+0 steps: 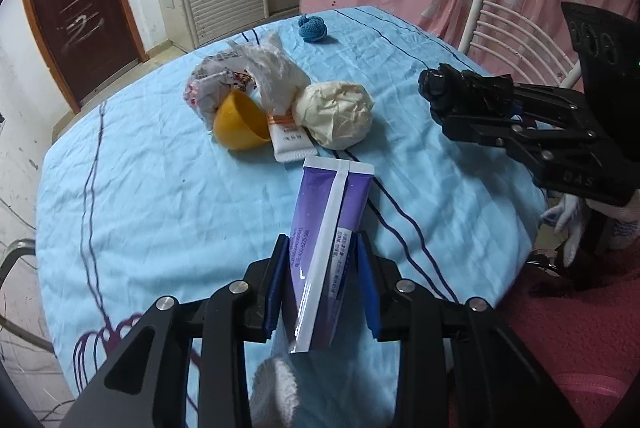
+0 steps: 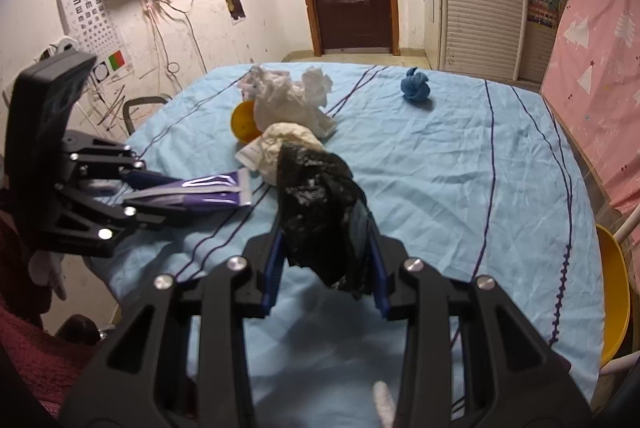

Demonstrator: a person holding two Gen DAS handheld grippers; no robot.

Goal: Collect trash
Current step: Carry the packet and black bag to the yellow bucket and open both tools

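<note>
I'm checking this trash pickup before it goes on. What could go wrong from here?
1. The left hand-held gripper clamps only one end of the purple tube; it may pivot or slip.
2. The right hand-held gripper holds the black bag bunched shut, so dropping the tube in looks awkward.

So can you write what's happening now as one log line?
left gripper: shut on purple tube | right gripper: shut on black bag | pile: on table
</note>
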